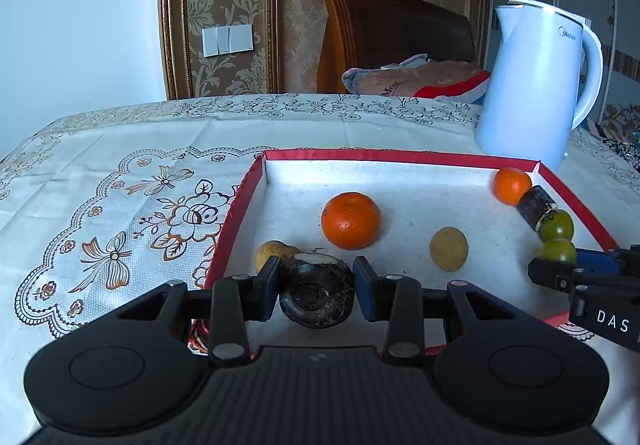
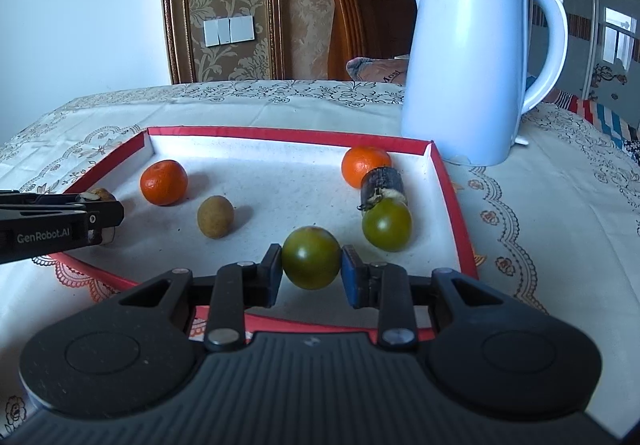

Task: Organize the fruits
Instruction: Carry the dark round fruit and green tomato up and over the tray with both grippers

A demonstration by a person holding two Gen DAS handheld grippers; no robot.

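Your left gripper (image 1: 316,287) straddles a dark water chestnut (image 1: 317,295) at the near left of the red-rimmed tray (image 1: 400,155). Its pads sit on either side; the left pad looks against the chestnut and a sliver of gap shows at the right, so whether it is pinching or merely spread around it cannot be told. Just behind the left pad lies a small tan fruit (image 1: 274,251), touching the chestnut's far side.

Further right, on the tray's white floor, a large orange (image 1: 351,220) sits near the middle, with a longan (image 1: 449,249) apart from it to the right. Along the right wall a row runs front to back: a small orange (image 1: 511,185) in the far corner, a dark sugarcane stub (image 1: 536,207) against it, then a green tomato (image 1: 557,225) touching the stub's near end.

Your right gripper (image 2: 311,265) is pressed onto a second green tomato (image 2: 311,257), both pads touching its sides, at the tray's near right. The first tomato lies just behind it and to the right, a narrow gap between the two.

Beyond the tray's far right corner stands a white kettle (image 2: 468,61) on the patterned tablecloth (image 1: 120,173). A wooden headboard (image 1: 384,33) and a wall switch (image 1: 227,39) fill the background.
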